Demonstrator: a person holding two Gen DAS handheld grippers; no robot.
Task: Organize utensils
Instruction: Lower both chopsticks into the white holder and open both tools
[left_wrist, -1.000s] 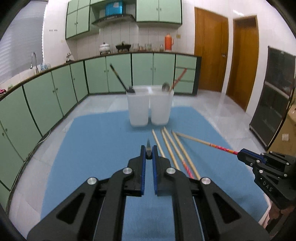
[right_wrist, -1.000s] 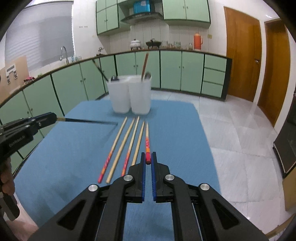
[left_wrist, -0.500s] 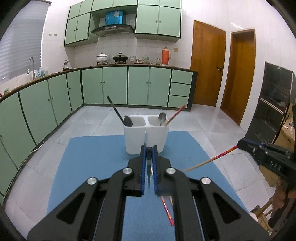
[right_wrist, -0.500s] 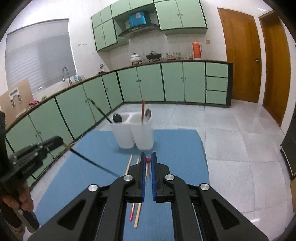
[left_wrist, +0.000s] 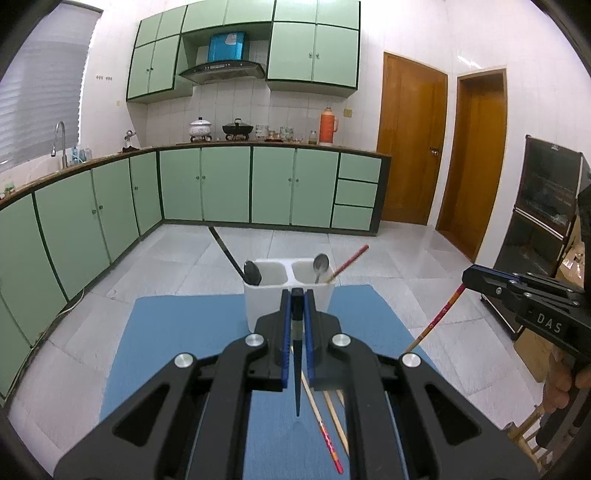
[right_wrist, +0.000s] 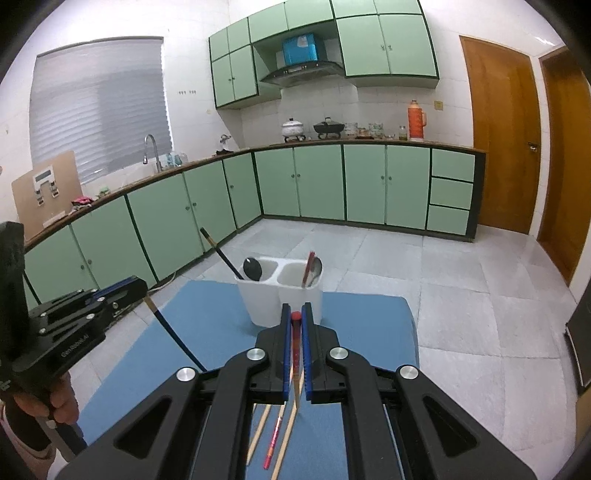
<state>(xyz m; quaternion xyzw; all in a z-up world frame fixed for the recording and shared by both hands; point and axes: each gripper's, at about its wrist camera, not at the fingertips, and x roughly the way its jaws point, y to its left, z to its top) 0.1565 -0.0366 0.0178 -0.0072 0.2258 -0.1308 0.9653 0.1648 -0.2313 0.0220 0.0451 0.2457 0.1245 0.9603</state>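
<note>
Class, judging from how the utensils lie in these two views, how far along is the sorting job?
Done: the white holder already has spoons and chopsticks. In hand: the left claw grips a dark chopstick, the right claw a red-tipped chopstick. Left: several chopsticks remain on the blue mat.

Left claw (left_wrist: 297, 295) and right claw (right_wrist: 295, 317), each hand-held and pitched slightly downward above the counter (left_wrist: 184, 332), jaws closed, each pinching a thin stick.
</note>
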